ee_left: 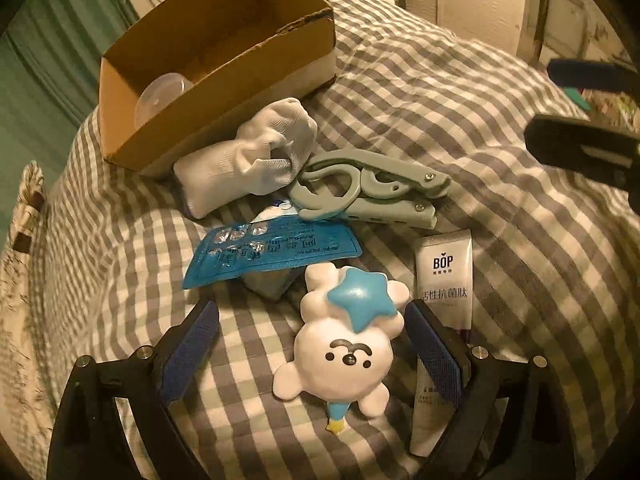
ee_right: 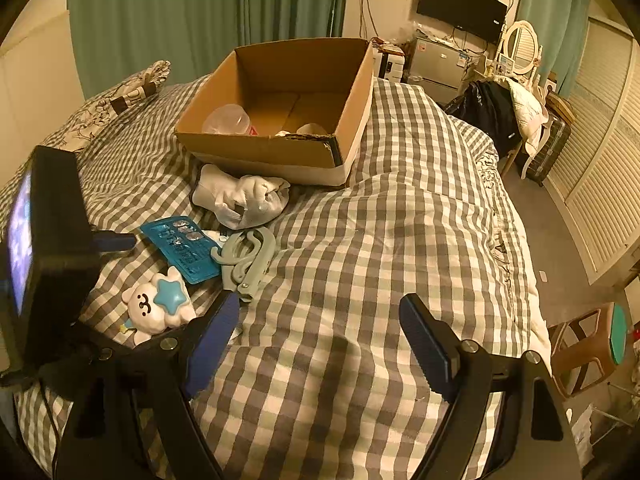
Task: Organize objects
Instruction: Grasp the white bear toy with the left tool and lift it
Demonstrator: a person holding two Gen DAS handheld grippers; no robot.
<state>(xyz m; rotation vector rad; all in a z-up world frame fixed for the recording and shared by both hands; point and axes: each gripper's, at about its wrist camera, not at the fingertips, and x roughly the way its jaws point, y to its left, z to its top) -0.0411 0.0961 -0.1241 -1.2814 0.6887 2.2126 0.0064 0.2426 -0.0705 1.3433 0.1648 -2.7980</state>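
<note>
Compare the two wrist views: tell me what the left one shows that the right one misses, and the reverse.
Only the left wrist view shows the white BOP tube.

Only the right wrist view shows the wall TV, the stool and the box's full interior.

Both show the cardboard box, the white socks, the grey folding hanger, the blue blister pack and the cloud toy.

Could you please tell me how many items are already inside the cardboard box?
2 visible, others may be hidden: a clear plastic cup at the left of the cardboard box, and a pale item behind its front wall.

Checked bed (ee_right: 400, 208): box (ee_right: 280, 148), sock (ee_right: 240, 200), hanger (ee_right: 248, 260), toy (ee_left: 344, 344).
</note>
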